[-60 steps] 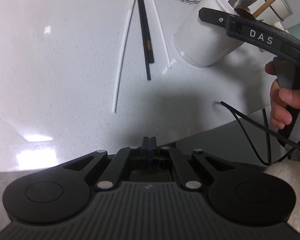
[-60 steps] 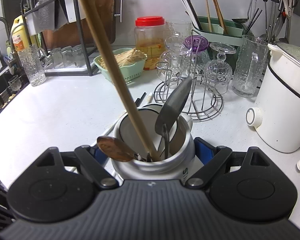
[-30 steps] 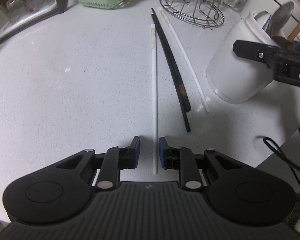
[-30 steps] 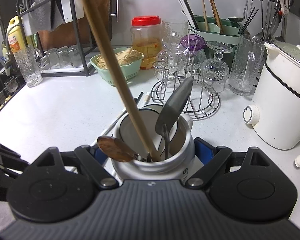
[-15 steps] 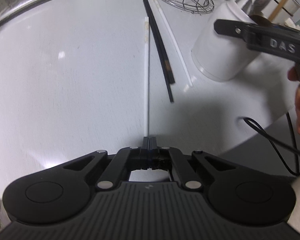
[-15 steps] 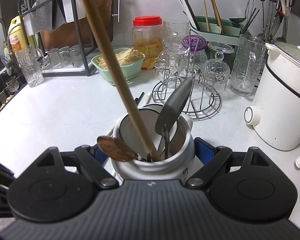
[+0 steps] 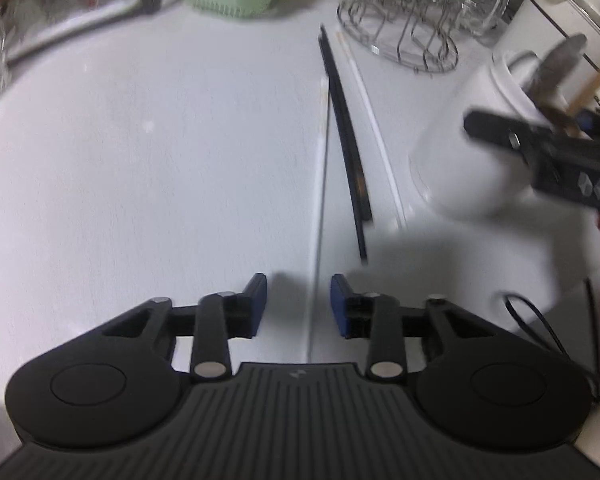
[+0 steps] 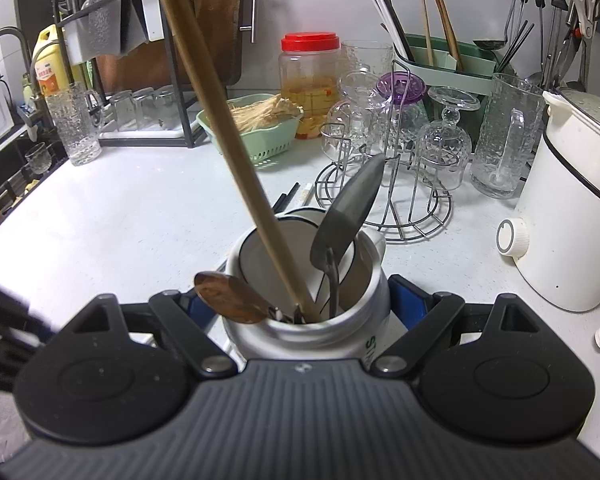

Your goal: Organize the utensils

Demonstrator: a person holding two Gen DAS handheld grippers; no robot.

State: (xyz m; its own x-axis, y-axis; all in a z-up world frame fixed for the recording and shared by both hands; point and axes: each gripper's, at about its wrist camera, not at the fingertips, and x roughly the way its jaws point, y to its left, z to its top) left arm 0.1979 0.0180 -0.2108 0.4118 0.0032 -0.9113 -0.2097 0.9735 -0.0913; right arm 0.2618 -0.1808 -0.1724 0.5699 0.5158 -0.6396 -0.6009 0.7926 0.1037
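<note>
Since half a second ago, left gripper (image 7: 299, 304) jaws have just been opening, straddling one white chopstick (image 7: 320, 208) untouched. Two black chopsticks (image 7: 346, 140) and another white lie beside. Right gripper (image 8: 306, 308) clamps the crock (image 8: 300, 324) holding three utensils.

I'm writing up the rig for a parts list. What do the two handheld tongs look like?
Both tongs, left and right, are black plastic with blue pads on the fingertips, silver pivot pins, two round discs and a ribbed grey body. Seen from the left wrist, the right one has white markings along its side and thin black cables below it.
</note>
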